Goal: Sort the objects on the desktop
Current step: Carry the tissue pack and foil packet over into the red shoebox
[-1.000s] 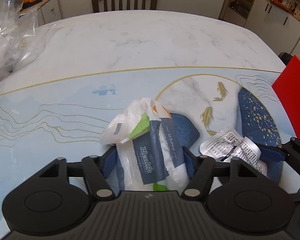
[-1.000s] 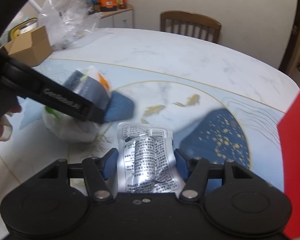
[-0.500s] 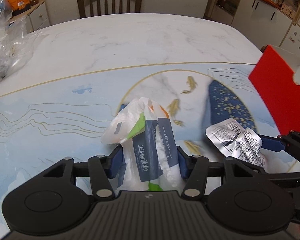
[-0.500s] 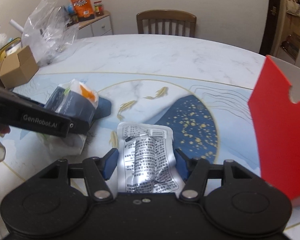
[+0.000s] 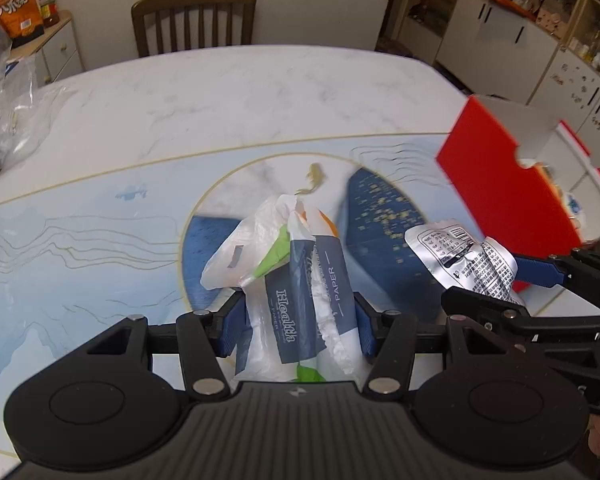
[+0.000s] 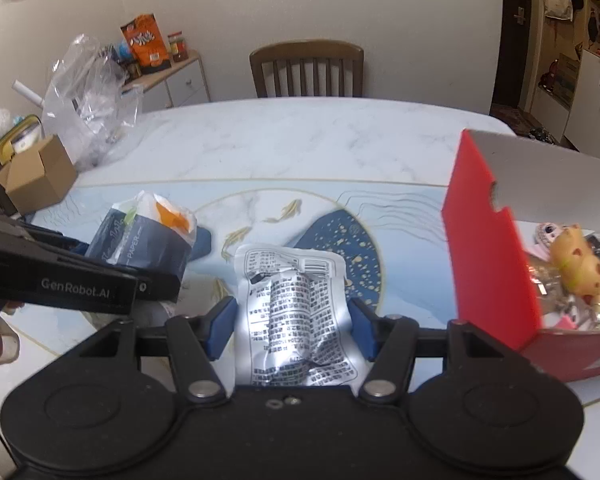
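Leftmost, in the right wrist view, one brown cardboard box (image 6: 34,178) sits at the edge of the surface (image 6: 300,140), with one crumpled clear plastic bag (image 6: 90,104) just behind it. Behind those stands a low cabinet carrying one orange snack bag (image 6: 146,42). One wooden chair (image 6: 306,68) stands at the far side of the surface.

Two grippers are in play, each with one item. The left gripper (image 5: 298,320) has its blue fingers (image 5: 230,322) clamped on one tissue pack (image 5: 300,280), a soft white plastic packet with a dark blue band reading "PAPER" and green and orange patches. The pack is held off the surface, above the blue printed circle. In the right wrist view the same pack (image 6: 148,236) shows at the left, gripped by the left gripper (image 6: 80,276).

To its right, the right gripper (image 6: 292,328) has its blue fingers (image 6: 220,326) closed on one crumpled silver foil packet (image 6: 292,312) covered in black print, also lifted above the surface. The left wrist view shows that packet (image 5: 466,260) beside the tissue pack, the two apart.

Rightmost stands one open red box (image 6: 488,256) on the surface, near the foil packet. Inside lie a yellow toy figure (image 6: 576,268) and other small items, too jumbled to count.
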`<state>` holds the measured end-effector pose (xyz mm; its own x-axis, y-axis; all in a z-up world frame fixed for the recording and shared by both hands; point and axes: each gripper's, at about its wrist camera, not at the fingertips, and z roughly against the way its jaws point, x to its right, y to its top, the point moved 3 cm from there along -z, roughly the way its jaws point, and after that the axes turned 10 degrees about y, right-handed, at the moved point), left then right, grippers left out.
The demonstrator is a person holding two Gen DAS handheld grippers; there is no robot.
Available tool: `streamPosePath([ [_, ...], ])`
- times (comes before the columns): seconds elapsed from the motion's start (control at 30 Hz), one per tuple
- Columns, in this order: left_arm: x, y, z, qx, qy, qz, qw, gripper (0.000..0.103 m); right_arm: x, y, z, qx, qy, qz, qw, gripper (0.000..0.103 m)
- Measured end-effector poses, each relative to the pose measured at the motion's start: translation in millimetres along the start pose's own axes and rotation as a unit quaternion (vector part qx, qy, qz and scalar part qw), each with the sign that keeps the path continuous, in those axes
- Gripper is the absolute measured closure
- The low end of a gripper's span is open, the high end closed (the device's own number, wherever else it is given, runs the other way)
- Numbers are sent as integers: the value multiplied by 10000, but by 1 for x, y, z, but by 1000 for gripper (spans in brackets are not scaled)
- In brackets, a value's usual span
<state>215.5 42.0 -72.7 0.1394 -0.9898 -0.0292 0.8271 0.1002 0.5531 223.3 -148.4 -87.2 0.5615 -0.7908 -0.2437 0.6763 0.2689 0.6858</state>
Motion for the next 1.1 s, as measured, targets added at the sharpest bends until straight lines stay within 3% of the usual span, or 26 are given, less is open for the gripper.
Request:
streamPosePath([
  [0.6, 60, 14, 66, 478, -334, -195, 9981, 49, 41, 22, 89, 405, 111, 58, 9991, 43],
  [1.1, 151, 31, 68, 644, -497, -414, 9958, 49, 119, 21, 136, 692, -80, -95, 9975, 43],
])
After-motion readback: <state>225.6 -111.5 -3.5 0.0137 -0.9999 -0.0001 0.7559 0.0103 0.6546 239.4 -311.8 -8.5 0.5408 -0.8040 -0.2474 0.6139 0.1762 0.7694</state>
